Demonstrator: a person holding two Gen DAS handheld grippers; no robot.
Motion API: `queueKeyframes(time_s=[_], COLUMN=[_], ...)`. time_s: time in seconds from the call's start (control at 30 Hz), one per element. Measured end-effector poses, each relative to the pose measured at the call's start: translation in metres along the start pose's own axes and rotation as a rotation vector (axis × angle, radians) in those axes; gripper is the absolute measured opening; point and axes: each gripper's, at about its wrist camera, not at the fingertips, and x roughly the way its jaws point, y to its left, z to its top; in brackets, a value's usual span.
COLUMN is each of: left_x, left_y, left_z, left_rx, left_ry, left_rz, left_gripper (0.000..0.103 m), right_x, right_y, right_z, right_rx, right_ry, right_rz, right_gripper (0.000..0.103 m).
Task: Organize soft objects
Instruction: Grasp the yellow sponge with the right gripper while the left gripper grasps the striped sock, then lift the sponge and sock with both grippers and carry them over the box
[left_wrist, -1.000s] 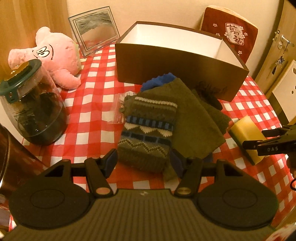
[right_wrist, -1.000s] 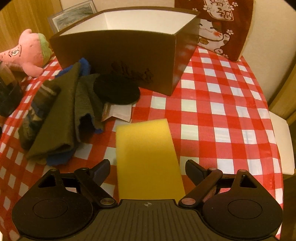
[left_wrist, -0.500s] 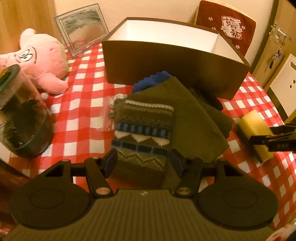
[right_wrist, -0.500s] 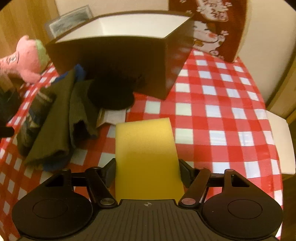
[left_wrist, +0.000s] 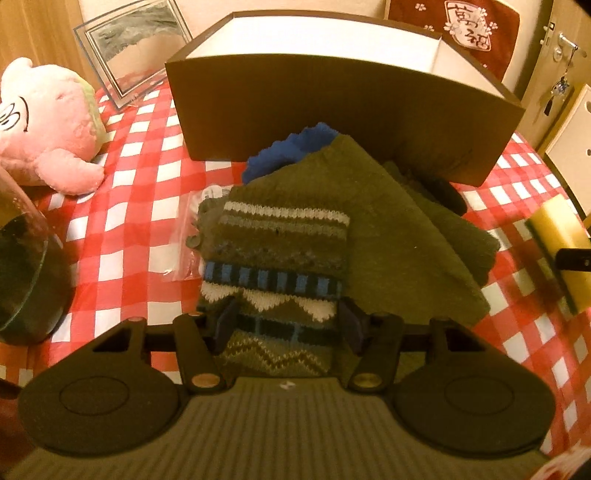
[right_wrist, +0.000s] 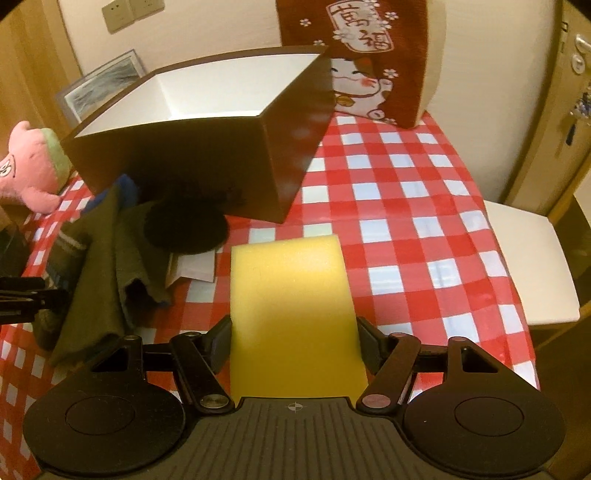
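Observation:
A patterned knit piece (left_wrist: 277, 251) lies on a pile of olive cloth (left_wrist: 388, 229) and blue cloth (left_wrist: 291, 147), in front of an open brown box (left_wrist: 332, 110). My left gripper (left_wrist: 288, 326) is low over the knit piece. Its jaws are closing, one finger on each side of the near end, which lies between them. My right gripper (right_wrist: 293, 343) is shut on a yellow sponge (right_wrist: 291, 306) and holds it just above the checked cloth. The same sponge (left_wrist: 557, 236) shows at the right edge of the left wrist view. A pink plush (left_wrist: 48, 122) lies at the left.
A glass jar (left_wrist: 22, 273) stands at the near left and a picture frame (left_wrist: 129, 51) leans at the back. A red cat cushion (right_wrist: 369, 55) stands behind the box. A black round item (right_wrist: 184, 229) and a small plastic bag (left_wrist: 188, 236) lie beside the pile. A white chair seat (right_wrist: 528, 266) is past the table's right edge.
My left gripper came forward and down until its fingers flank the patterned knit. My right gripper's fingers closed on the yellow sponge and it rose slightly.

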Motion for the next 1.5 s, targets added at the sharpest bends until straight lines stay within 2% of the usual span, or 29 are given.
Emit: queueKeyframes(time_s=[0.13, 0.23, 0.27, 0.43, 0.83, 1.17, 1.5], left_x=[0.002, 0.0, -0.003, -0.023, -0.103, -0.131, -0.127], left_y=[0.001, 0.003, 0.004, 0.017, 0.062, 0.054, 0.028], left_z=[0.0, -0.001, -0.001, -0.002, 0.011, 0.057, 0.122], left_rx=[0.001, 0.008, 0.007, 0.001, -0.051, -0.051, -0.002], left_ry=[0.001, -0.007, -0.014, -0.056, -0.195, -0.304, -0.385], left_rz=[-0.029, -0.06, -0.067, -0.066, 0.004, -0.01, -0.037], left_gripper=[0.04, 0.017, 0.013, 0.01, 0.01, 0.01, 0.01], right_x=[-0.003, -0.005, -0.005, -0.01, -0.036, -0.06, -0.061], right_y=[-0.003, -0.003, -0.003, -0.004, -0.002, 0.021, 0.044], right_z=[-0.003, -0.004, -0.004, -0.002, 0.017, 0.055, 0.107], right_rx=[0.017, 0.022, 0.022, 0.024, 0.014, -0.061, -0.108], right_ry=[0.001, -0.001, -0.001, -0.019, -0.086, -0.16, -0.226], right_rz=[-0.005, -0.008, -0.007, -0.005, 0.013, 0.072, 0.138], right_gripper=[0.068, 0.068, 0.068, 0.068, 0.068, 0.068, 0.068])
